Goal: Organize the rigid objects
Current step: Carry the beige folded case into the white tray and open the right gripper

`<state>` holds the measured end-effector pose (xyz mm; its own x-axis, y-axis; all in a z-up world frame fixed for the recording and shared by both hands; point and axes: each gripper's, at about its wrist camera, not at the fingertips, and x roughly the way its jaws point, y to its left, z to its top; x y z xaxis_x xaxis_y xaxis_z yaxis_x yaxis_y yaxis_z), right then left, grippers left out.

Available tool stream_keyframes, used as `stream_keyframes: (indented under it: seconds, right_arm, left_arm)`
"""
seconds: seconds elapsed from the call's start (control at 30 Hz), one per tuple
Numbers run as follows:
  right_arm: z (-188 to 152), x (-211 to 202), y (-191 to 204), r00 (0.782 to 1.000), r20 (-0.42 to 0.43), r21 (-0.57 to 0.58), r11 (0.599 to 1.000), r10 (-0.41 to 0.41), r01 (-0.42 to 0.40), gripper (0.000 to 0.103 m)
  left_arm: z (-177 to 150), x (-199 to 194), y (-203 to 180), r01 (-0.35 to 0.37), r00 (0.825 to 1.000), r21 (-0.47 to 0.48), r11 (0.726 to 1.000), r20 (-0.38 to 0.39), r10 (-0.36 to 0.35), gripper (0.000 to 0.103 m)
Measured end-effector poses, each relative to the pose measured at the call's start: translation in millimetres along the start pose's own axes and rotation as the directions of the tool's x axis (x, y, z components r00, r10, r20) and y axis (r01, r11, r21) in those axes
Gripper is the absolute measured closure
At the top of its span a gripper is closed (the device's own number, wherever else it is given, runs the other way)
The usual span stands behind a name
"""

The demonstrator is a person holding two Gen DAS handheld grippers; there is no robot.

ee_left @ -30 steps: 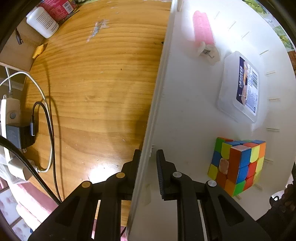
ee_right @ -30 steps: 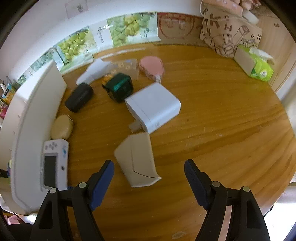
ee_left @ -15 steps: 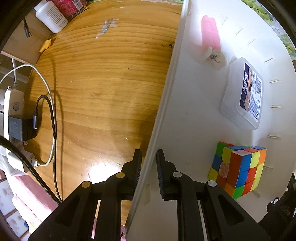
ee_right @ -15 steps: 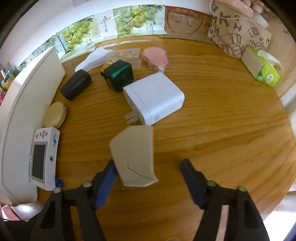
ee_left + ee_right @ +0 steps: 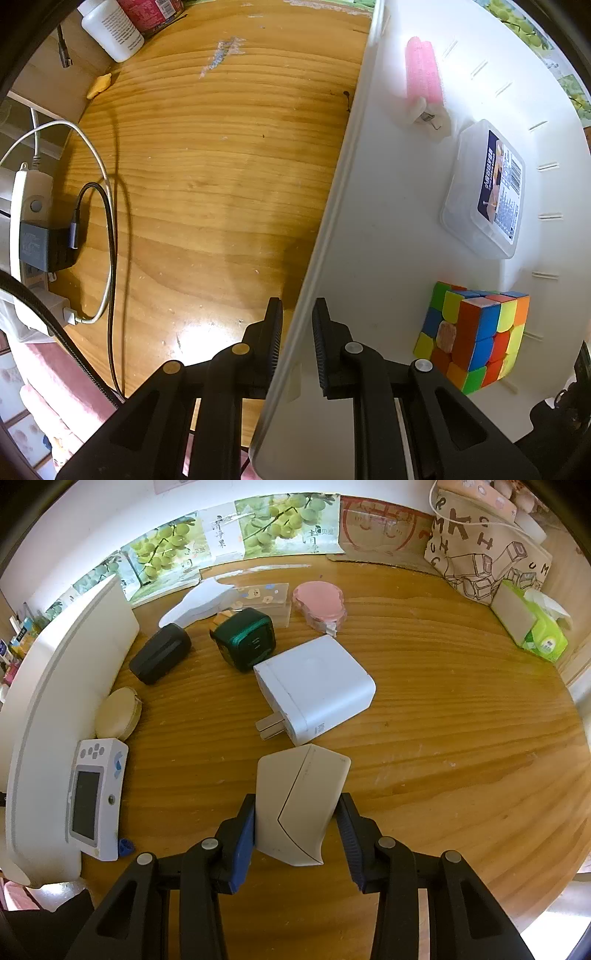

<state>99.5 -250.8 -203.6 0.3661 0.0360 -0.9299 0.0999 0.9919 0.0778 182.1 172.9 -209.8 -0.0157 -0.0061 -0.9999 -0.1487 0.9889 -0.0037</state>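
Observation:
My left gripper (image 5: 297,310) points straight down and is shut on the side wall of a white bin (image 5: 369,221). In the bin lie a colour cube (image 5: 476,332), a clear labelled box (image 5: 487,188) and a pink foam roller (image 5: 423,74). In the right wrist view a beige wedge-shaped case (image 5: 299,794) lies on the wooden table between the blue pads of my right gripper (image 5: 295,805). Its jaws are closing, and both pads touch the case's sides. The same bin (image 5: 55,701) stands at the left of that view.
Beyond the case lie a white plug charger (image 5: 317,688), a green cube charger (image 5: 245,638), a black case (image 5: 160,659), a pink tape dispenser (image 5: 319,603), a round beige tin (image 5: 118,714) and a white handheld device (image 5: 96,797). A power strip with cables (image 5: 33,229) lies left of the bin.
The right jaws have come in from wide apart onto the beige case, which has turned more upright between them. The left gripper keeps its hold on the bin wall.

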Motion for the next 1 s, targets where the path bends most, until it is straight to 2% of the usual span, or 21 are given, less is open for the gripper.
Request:
stream_keyframes:
  seconds: [0.3, 0.47, 0.63, 0.87, 1.0]
  right_arm:
    - [7.9, -20.4, 14.1, 0.996, 0.028, -0.04, 0.996, 0.081, -0.079, 0.061]
    - [15.7, -37.6, 32.1, 0.991, 0.054, -0.087, 0.989, 0.125, -0.12, 0.061]
    - [29.5, -56.5, 52.6, 0.981, 0.093, -0.152, 0.976, 0.171, -0.156, 0.061]
    - [51.7, -87.9, 85.6, 0.952, 0.154, -0.261, 0.94, 0.264, -0.219, 0.061]
    - [57.9, -99.2, 111.0, 0.944, 0.143, -0.373, 0.9, 0.296, -0.226, 0.06]
  left_arm:
    - [-3.6, -3.0, 1.4, 0.004, 1.0, -0.003, 1.0, 0.02, -0.004, 0.086]
    - [-7.8, -7.1, 7.1, 0.032, 0.999, -0.015, 0.999, 0.036, -0.032, 0.086]
    - [-9.2, -9.5, 9.6, 0.031, 0.999, -0.021, 0.999, 0.043, -0.03, 0.086]
    - [-6.1, -15.1, 6.8, 0.028, 0.998, -0.025, 0.999, 0.05, -0.027, 0.086]
    - [-4.3, -18.9, 5.9, 0.032, 0.998, -0.03, 0.999, 0.056, -0.03, 0.085]
